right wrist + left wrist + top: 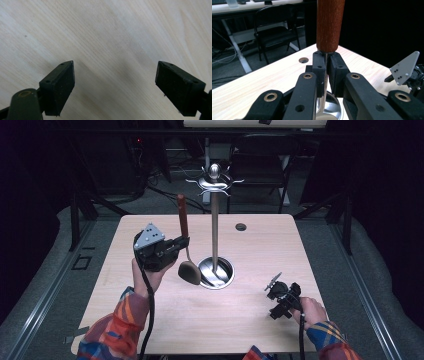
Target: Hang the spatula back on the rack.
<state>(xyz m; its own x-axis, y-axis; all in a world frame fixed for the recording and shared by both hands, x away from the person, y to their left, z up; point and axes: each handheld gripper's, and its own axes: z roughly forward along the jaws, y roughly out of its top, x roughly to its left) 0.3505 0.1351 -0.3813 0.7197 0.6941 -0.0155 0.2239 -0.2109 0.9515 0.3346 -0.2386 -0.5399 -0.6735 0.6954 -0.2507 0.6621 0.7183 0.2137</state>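
A ladle with a reddish-brown wooden handle point(183, 215) and a dark bowl point(190, 272) stands upright, bowl down, just left of a metal utensil stand point(215, 220). My left gripper point(186, 241) is shut on its thin metal stem just below the handle. The left gripper view shows the pads point(319, 67) pinching the stem under the wooden handle point(329, 25). The stand has a round shiny base point(220, 279) and hooks at its top point(214, 181). My right gripper point(281, 300) rests low at the table's right front, open, with bare wood between its jaws point(115, 82).
The light wooden table point(165, 315) has a small cable hole point(241, 226) at the back. A black folding chair point(274, 32) and a white desk frame stand beyond the far edge. Dark floor and rails surround the table.
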